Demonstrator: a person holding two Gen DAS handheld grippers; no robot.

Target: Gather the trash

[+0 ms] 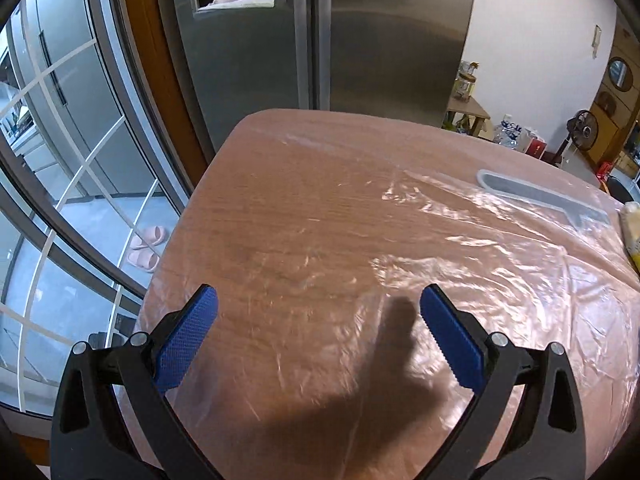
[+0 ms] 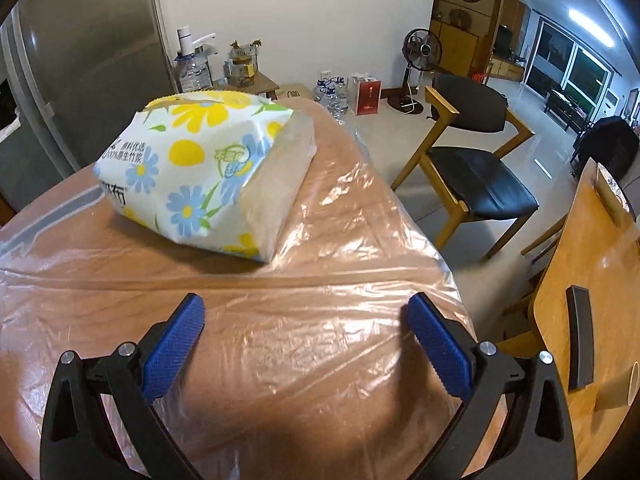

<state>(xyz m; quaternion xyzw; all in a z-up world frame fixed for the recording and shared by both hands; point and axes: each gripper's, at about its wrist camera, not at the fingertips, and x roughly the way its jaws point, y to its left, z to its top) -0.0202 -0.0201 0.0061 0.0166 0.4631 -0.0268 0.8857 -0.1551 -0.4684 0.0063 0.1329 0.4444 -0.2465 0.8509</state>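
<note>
Both blue-padded grippers, left (image 1: 319,312) and right (image 2: 306,322), spread, empty; flower-printed plastic tissue pack (image 2: 200,172) lies flat, long axis probably running away rightward.

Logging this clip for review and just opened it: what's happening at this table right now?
A person holds a gripper in each hand over a wooden table covered with a clear plastic sheet. The left gripper and the right gripper are both open and hold nothing. A flower-print tissue pack lies on the sheet ahead of the right gripper. No trash has been picked up yet.
</note>
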